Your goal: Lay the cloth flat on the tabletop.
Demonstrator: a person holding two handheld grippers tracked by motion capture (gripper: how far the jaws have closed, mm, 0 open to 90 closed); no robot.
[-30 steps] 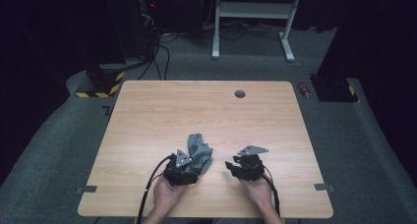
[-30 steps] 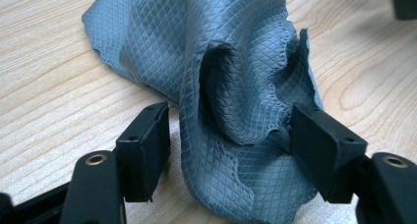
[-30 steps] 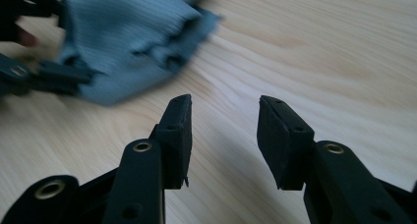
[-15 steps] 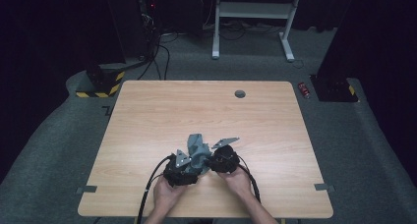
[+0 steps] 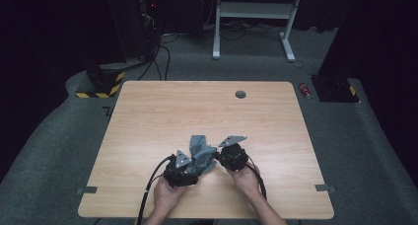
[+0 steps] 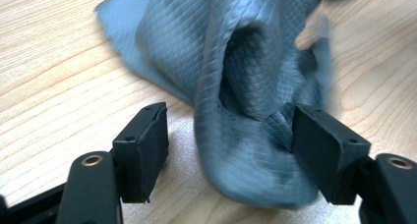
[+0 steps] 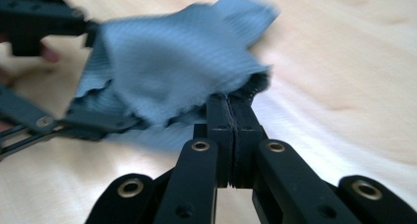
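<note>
My right tongs [image 7: 230, 103] have just been closing and pinch the cloth [image 5: 201, 151] near the table's [image 5: 148, 116] near edge; my left tongs [image 6: 228, 140] stand spread around a fold. Thin grip: a hard tug could slip it free.

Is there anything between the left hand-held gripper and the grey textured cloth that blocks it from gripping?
Nothing visible blocks it. The grey textured cloth already lies between the open jaws of the left hand-held gripper on the light wooden table. The right hand-held gripper has just been closing and is shut on the cloth's edge.
</note>
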